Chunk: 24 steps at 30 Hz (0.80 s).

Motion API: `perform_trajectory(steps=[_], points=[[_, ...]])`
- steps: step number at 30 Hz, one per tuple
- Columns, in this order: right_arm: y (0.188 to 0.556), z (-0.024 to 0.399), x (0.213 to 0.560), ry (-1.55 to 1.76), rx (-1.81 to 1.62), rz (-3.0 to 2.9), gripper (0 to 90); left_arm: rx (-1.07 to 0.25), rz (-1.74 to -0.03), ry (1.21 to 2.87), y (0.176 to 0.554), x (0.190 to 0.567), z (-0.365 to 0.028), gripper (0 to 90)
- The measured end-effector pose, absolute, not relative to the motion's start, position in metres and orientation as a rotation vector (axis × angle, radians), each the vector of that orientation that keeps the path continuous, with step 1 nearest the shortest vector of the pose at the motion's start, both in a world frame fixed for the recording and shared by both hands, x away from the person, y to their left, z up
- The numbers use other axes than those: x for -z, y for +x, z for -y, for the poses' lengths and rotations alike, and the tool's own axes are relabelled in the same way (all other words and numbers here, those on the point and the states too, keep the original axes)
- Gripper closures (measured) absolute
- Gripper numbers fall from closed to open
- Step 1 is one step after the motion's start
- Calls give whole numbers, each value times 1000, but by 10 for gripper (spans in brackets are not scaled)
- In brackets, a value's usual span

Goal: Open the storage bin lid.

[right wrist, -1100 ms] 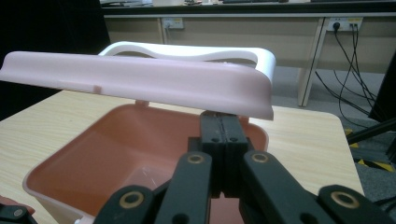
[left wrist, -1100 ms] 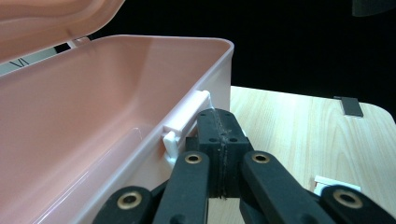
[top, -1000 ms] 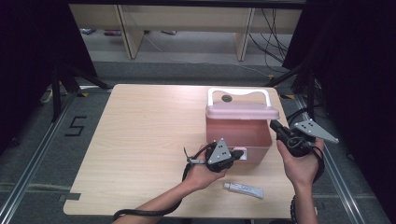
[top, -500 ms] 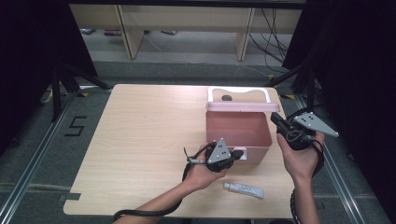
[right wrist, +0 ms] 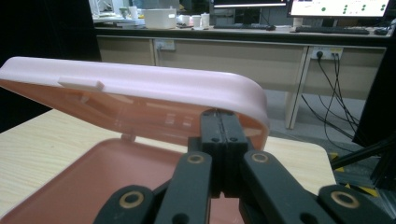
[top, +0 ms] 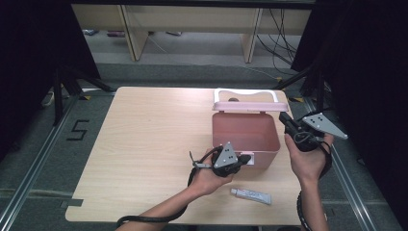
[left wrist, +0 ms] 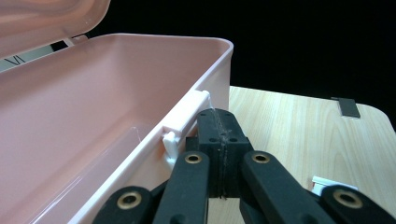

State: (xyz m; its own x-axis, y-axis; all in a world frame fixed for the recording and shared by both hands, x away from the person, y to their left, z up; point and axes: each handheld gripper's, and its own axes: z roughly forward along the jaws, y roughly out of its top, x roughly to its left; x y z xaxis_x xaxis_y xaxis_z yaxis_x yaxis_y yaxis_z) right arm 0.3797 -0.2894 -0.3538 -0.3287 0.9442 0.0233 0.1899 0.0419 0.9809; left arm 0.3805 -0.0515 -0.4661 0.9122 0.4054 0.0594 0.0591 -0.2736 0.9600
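A pink plastic box (top: 246,153) stands open on the right half of the table, its lid (top: 250,98) tilted up at the back. My left gripper (top: 245,158) is shut, and in the left gripper view its tip (left wrist: 217,114) rests against the white latch (left wrist: 187,114) on the box's front wall (left wrist: 93,116). At the box's right rear corner my right gripper (top: 283,116) is shut too. In the right gripper view its tip (right wrist: 219,114) sits just under the rim of the raised lid (right wrist: 140,86). The box interior (right wrist: 116,168) looks bare.
A small white tube (top: 251,196) lies near the table's front edge, in front of the box. The wooden table (top: 144,134) stretches to the left. Desks, cables and monitors stand behind it, and dark curtains hang on both sides.
The lid has swung up and back from a low tilt to a much wider opening. My right gripper has shifted with it along the box's right side. The left gripper has stayed at the latch.
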Motion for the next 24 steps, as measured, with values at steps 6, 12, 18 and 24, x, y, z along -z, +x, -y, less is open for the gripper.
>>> perform_trajectory(steps=[6, 12, 18, 24], points=[[385, 288, 352, 1155, -1357, -1588, 900, -347, -343, 1828, 381, 466, 51, 897], [388, 287, 350, 1163, -1347, -1571, 900, -343, -344, 1824, 381, 467, 51, 897], [391, 287, 350, 1155, -1334, -1563, 900, -341, -343, 1825, 381, 467, 51, 897], [395, 288, 350, 1150, -1336, -1544, 900, -342, -341, 1828, 381, 466, 51, 897]])
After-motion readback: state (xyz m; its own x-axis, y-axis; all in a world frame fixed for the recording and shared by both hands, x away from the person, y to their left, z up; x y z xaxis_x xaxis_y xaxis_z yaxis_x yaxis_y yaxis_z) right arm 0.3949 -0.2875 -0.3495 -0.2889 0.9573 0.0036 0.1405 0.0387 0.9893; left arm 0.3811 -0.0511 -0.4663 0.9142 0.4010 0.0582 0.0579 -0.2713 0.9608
